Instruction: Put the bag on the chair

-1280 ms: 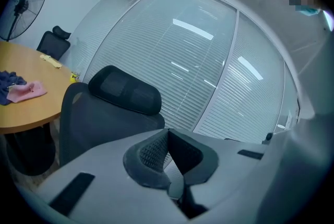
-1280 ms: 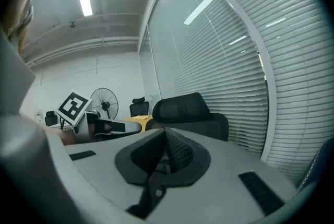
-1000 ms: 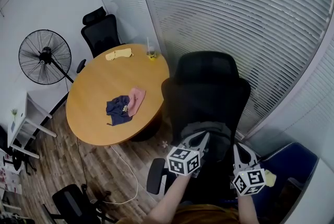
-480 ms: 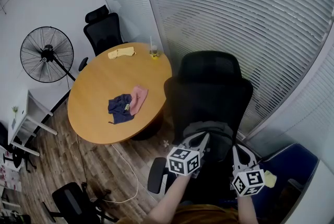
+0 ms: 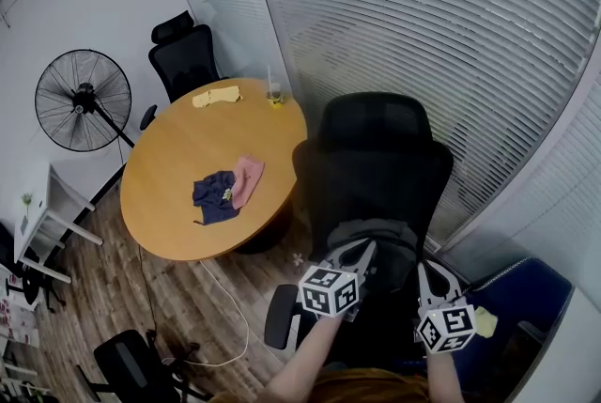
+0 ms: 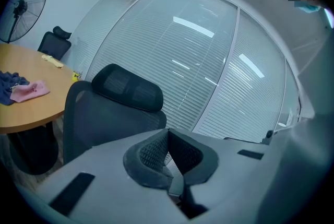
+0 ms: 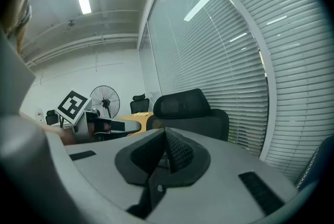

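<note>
Here, the left gripper [image 6: 167, 136] and right gripper [image 7: 166, 136] hung side by side over the near chair [image 5: 376, 166], each with its fingers [image 6: 148, 154] pressed together and nothing between them. A grey shape, seemingly the bag [image 5: 387, 234], lay on the seat against the backrest, partly hidden by the grippers. To the left stood a round table [image 5: 169, 147] carrying a blue cloth [image 5: 212, 196], a pink cloth [image 5: 248, 178], a yellow cloth [image 5: 216, 97] and a cup [image 5: 273, 95]. A fan [image 5: 83, 100] and a second chair [image 5: 186, 61] stood beyond it.
</note>
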